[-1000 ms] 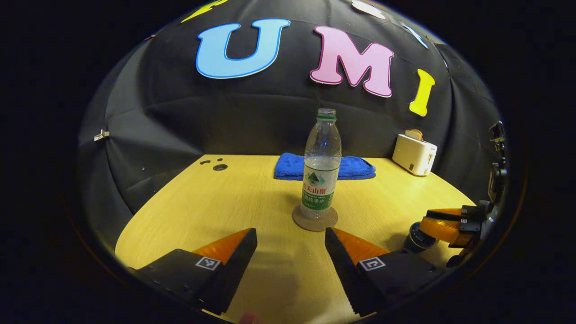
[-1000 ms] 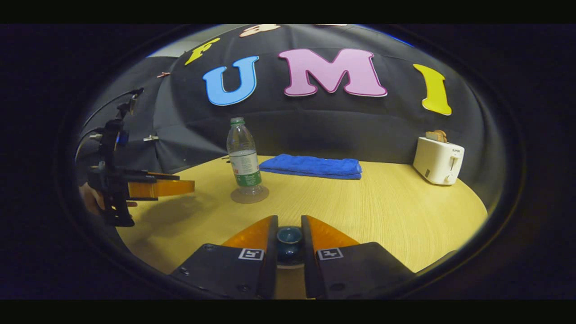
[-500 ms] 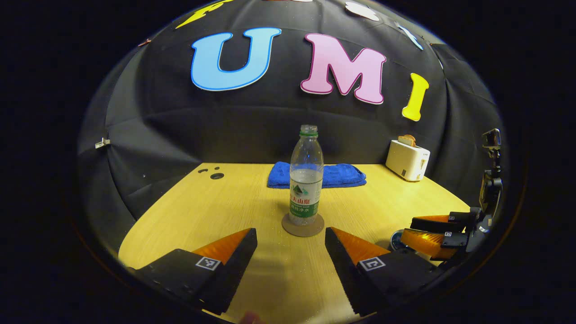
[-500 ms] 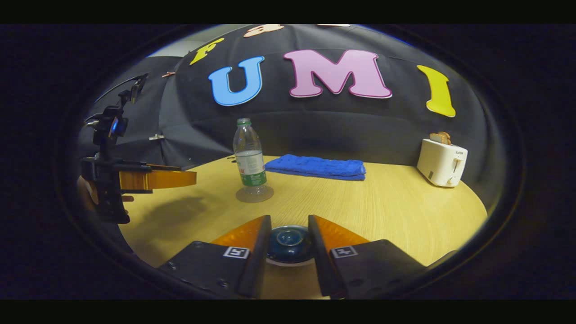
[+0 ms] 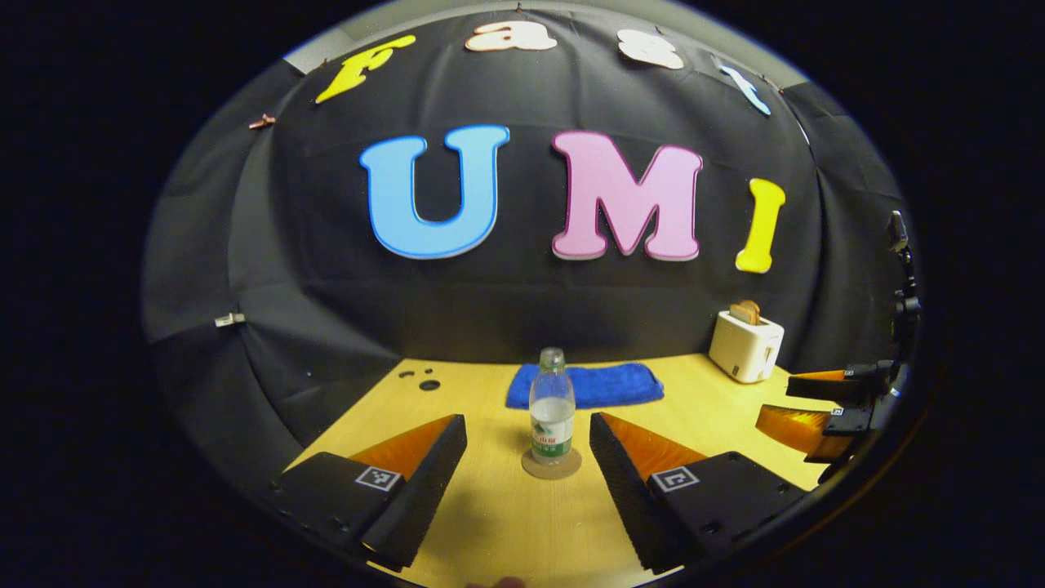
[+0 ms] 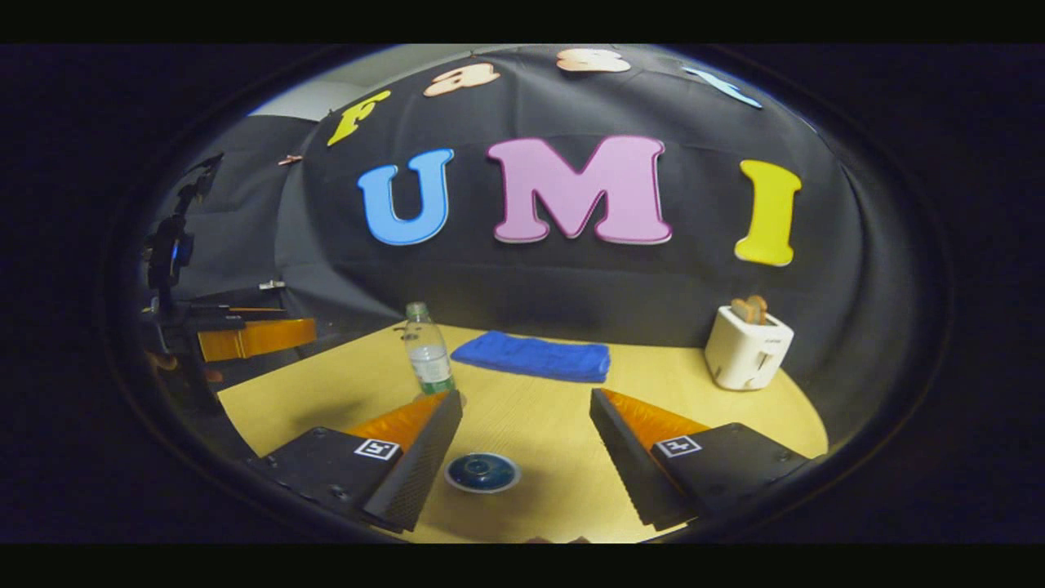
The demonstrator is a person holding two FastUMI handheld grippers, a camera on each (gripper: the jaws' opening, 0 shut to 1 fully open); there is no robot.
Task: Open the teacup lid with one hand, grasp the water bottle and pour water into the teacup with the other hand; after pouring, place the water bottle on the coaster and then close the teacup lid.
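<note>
My left gripper (image 5: 528, 445) hangs above the near edge of the table (image 5: 718, 420) with its fingers spread wide and nothing between them. Seen between the fingertips, farther off, the bottle (image 5: 552, 417) stands upright on the round coaster (image 5: 552, 466), partly filled with water and with no cap on its neck. Behind the bottle a folded blue cloth (image 5: 584, 385) lies near the far edge, and a white toaster (image 5: 745, 347) with bread in its slot sits at the far right.

My right gripper (image 6: 526, 420) is also wide open and holds nothing. Below it, on the table, sits the teacup (image 6: 482, 472) with its dark blue lid on, nearer the left finger than the right and touching neither. In the right gripper view the bottle stands beyond the left fingertip, its base hidden behind it, so I cannot see the coaster there. In that view my left gripper floats at the far left, well apart from the bottle; in the left gripper view the right gripper shows at the right edge.
</note>
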